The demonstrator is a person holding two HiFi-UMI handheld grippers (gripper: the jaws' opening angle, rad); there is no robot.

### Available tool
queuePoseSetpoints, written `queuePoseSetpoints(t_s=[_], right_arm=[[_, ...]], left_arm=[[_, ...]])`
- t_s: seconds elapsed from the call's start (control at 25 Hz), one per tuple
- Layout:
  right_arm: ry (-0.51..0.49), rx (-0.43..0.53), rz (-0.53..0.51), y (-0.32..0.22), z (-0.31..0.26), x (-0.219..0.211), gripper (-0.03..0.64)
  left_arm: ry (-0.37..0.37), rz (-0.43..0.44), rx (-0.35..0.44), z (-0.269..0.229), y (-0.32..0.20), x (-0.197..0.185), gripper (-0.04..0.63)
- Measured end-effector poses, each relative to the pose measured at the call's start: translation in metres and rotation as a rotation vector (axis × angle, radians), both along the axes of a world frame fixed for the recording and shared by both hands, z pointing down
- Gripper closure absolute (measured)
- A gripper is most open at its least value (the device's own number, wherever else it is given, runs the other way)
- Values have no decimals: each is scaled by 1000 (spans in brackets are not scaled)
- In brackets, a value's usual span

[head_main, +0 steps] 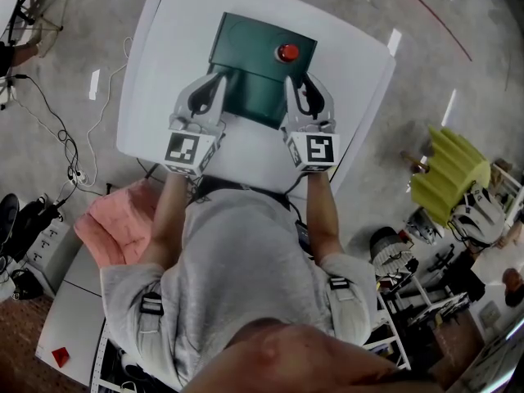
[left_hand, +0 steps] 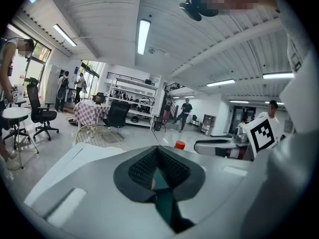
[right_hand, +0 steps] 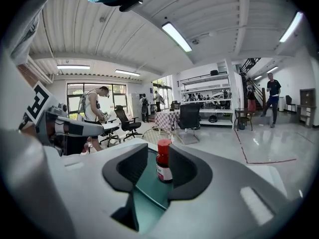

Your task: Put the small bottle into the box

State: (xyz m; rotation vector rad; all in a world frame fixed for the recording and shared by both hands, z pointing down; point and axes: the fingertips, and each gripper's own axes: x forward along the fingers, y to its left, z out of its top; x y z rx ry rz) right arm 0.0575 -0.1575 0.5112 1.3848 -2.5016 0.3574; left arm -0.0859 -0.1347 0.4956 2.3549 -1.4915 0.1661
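**Head view.**
- Table (head_main: 155, 80): white, carrying the box.
- Box (head_main: 246, 56): dark green, at the table's centre.
- Small bottle (head_main: 287, 52): red-capped and upright on the box's green surface near the 1 o'clock corner. Whether that surface was a lid or the box's floor could not be told.
- Left gripper (head_main: 210, 87): lay at the box's 8 o'clock corner, its fingers over the box's edge.
- Right gripper (head_main: 303, 84): lay at the box's 4 o'clock edge, with the bottle beyond its tips toward 11 o'clock.
- Pink cloth (head_main: 115, 223): lay off the table at 8 o'clock.

**Left gripper view.**
- Left gripper (left_hand: 158, 152): the jaws were drawn together with their tips meeting. A narrow wedge of the box (left_hand: 159, 179) showed in the slit behind the tips. Whether the jaws pinched any edge could not be told.
- Small bottle (left_hand: 179, 145): only the cap was seen, at 1 o'clock beyond the jaws.
- Right gripper (left_hand: 219, 146): lay farther toward 2 o'clock.

**Right gripper view.**
- Right gripper (right_hand: 158, 152): the jaws stood apart and gripped nothing.
- Box (right_hand: 147, 185): its green surface ran between the jaws.
- Small bottle (right_hand: 163, 164): stood upright on the box, seen in the gap close beside the 3 o'clock jaw.
- Left gripper (right_hand: 75, 128): lay at 9 o'clock.
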Motion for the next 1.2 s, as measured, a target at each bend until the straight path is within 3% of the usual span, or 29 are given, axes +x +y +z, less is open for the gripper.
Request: queuePoseSetpoints(t_s=[0.16,0.44,0.92,1.04,1.2], right_arm=[[-9,-2,-14,-10,1,-6,422],[-13,6,-15,-27,2,-13,377],[50,13,4,-46,14,-18,396],[69,7,22,-47,17,-16,468],[68,11,25,-48,16,-18,480]], left_arm=[[-2,0,-3,0,-3,-2,584],[2,2,-10,2,-3,-1,584],[-4,-14,-15,4,-6,-12,584],[-3,-19,-12,3,-5,-14,584],[0,-24,-14,4,-5,-18,584]])
